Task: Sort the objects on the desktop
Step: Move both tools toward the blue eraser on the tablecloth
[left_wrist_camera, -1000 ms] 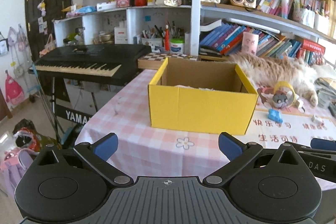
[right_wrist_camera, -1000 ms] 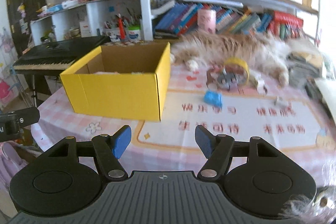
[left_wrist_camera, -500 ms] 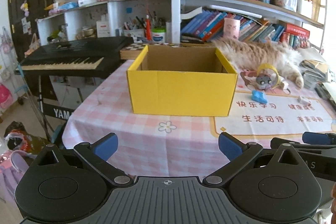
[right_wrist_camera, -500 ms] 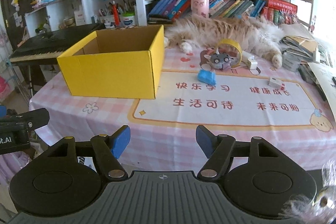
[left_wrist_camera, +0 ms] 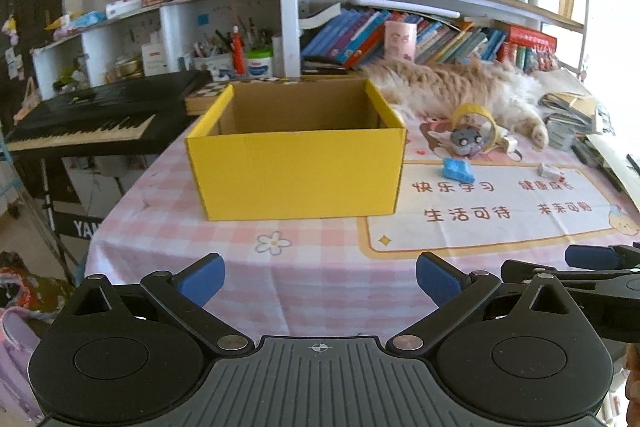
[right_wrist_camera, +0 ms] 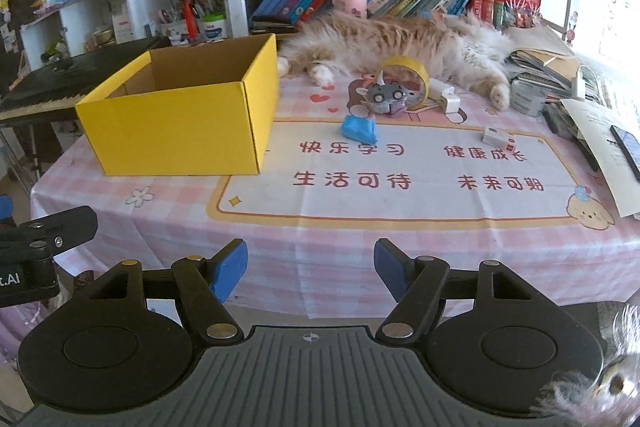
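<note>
A: Desktop objects sit in a loose cluster on the table (right_wrist_camera: 400, 227), to the right of the open yellow box (right_wrist_camera: 180, 123): a blue packet (right_wrist_camera: 359, 129), a grey toy (right_wrist_camera: 387, 97) leaning against a yellow tape roll (right_wrist_camera: 408, 77), a white clip (right_wrist_camera: 447, 98) and a small white carton (right_wrist_camera: 498, 137).

B: And the grippers?

A: Both hang short of the table's near edge. The left gripper (left_wrist_camera: 320, 281) has its fingers spread wide with nothing between them. The right gripper (right_wrist_camera: 311, 269) is about half open, also empty, and aimed down toward the mat.

B: What should go first?

A: I'd take the blue packet with the right one: it lies nearest the box and apart from the rest. Come in from above and straddle its narrow side; it looks soft, so a gentle close should do.

B: Any hazards?

A: A ginger cat (right_wrist_camera: 400, 43) lies just behind the tape roll, one paw near the clip. Keep approaches low and slow there.
</note>
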